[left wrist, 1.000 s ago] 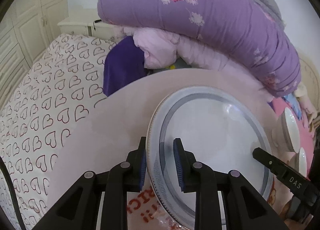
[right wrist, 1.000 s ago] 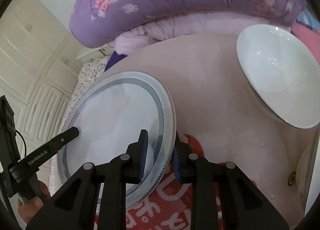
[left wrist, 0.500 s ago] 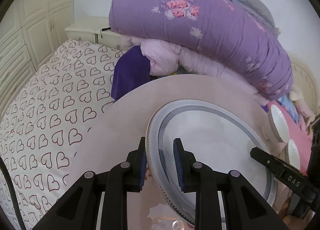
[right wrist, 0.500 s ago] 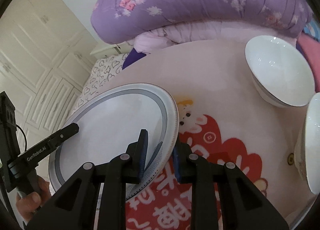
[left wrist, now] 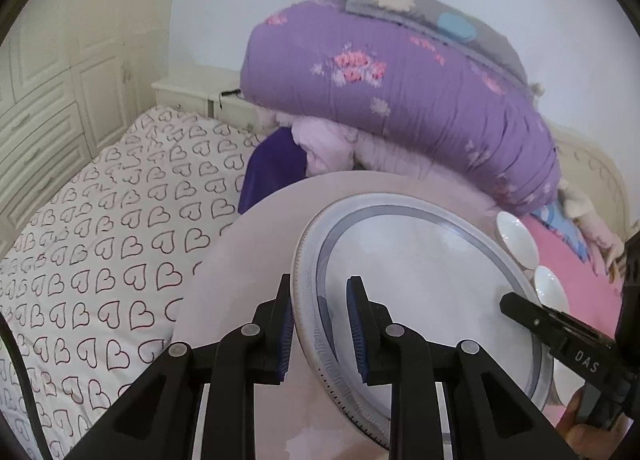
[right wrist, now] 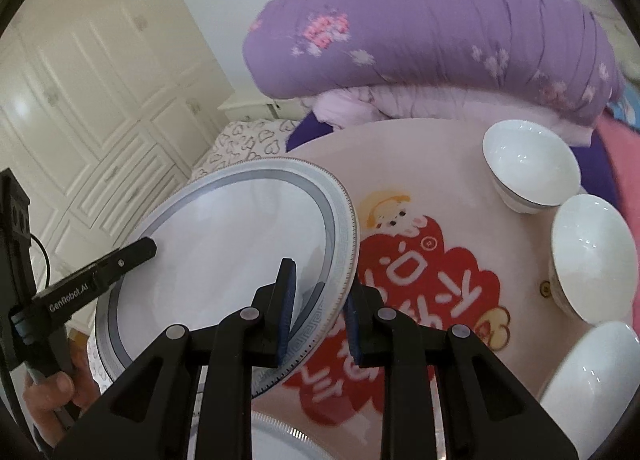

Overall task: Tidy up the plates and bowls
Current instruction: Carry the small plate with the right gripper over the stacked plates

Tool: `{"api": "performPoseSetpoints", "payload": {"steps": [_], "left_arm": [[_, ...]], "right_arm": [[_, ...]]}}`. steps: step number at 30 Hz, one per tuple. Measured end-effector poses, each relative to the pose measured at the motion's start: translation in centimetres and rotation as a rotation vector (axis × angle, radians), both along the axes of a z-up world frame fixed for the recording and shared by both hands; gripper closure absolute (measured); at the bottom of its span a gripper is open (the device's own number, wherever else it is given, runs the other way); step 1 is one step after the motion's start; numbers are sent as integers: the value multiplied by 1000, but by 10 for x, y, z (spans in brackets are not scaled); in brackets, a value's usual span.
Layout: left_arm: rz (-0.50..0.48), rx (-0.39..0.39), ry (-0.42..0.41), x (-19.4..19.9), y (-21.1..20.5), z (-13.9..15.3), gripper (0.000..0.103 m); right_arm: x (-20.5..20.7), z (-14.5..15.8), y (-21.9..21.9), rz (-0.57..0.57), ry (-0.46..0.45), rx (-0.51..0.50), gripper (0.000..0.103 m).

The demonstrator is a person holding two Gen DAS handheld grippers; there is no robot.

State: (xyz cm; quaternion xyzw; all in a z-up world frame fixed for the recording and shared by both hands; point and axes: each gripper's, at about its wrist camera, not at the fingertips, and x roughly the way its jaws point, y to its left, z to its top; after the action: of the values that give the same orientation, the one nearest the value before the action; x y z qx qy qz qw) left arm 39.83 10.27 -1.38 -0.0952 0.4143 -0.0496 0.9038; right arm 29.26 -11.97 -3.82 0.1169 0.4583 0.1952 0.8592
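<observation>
A large white plate with a grey-blue patterned rim (left wrist: 420, 292) (right wrist: 224, 260) hangs tilted above the round pink table (left wrist: 248, 252) (right wrist: 420, 164). My left gripper (left wrist: 319, 284) is shut on its left rim. On the opposite rim my right gripper (right wrist: 320, 292) is shut as well, one pad over the plate and one under. Each view shows the other gripper's finger lying across the plate's far edge. Three white bowls (right wrist: 528, 164) (right wrist: 592, 256) (right wrist: 600, 380) stand along the table's right side. A second plate's rim (right wrist: 280, 436) shows below my right gripper.
A red cartoon print (right wrist: 408, 292) covers the table's middle. A folded purple quilt pile (left wrist: 400, 100) rises behind the table. The heart-patterned bed sheet (left wrist: 100, 260) lies to the left, with a cream wardrobe (right wrist: 80, 100) and nightstand (left wrist: 192, 96) beyond. A hand (right wrist: 48, 392) holds the left gripper's handle.
Both grippers have risen with the plate between them, away from the table. The bowls and the red print now look smaller and lower in the views, and a third bowl has come into sight.
</observation>
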Motion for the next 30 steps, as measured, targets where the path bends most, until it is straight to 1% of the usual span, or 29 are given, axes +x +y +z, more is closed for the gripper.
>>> {"api": "performPoseSetpoints", "payload": {"steps": [7,11,17,21,25,29,30], "left_arm": [[24,-9,-43,-87,-9,20,82],[34,-6,-49,-133,-15,23,82],[54,-10,-42,-187,-28,23,82],[67,-14,-26,-215,-34,18,82],[77,-7,-5,-234,-44,13,82],[86,-4,11,-242,-49,10,82],[88,0,13,-238,-51,9,82]], "right_arm": [[-46,16,-10,37,-46,9,80],[-72,19,-17,55,-64,6,80],[-107,20,-30,80,-77,3,80],[-130,19,-37,104,-79,-2,80],[-148,16,-40,124,-90,-17,80],[-157,7,-41,140,-75,-25,80],[-158,4,-42,142,-71,-27,80]]}}
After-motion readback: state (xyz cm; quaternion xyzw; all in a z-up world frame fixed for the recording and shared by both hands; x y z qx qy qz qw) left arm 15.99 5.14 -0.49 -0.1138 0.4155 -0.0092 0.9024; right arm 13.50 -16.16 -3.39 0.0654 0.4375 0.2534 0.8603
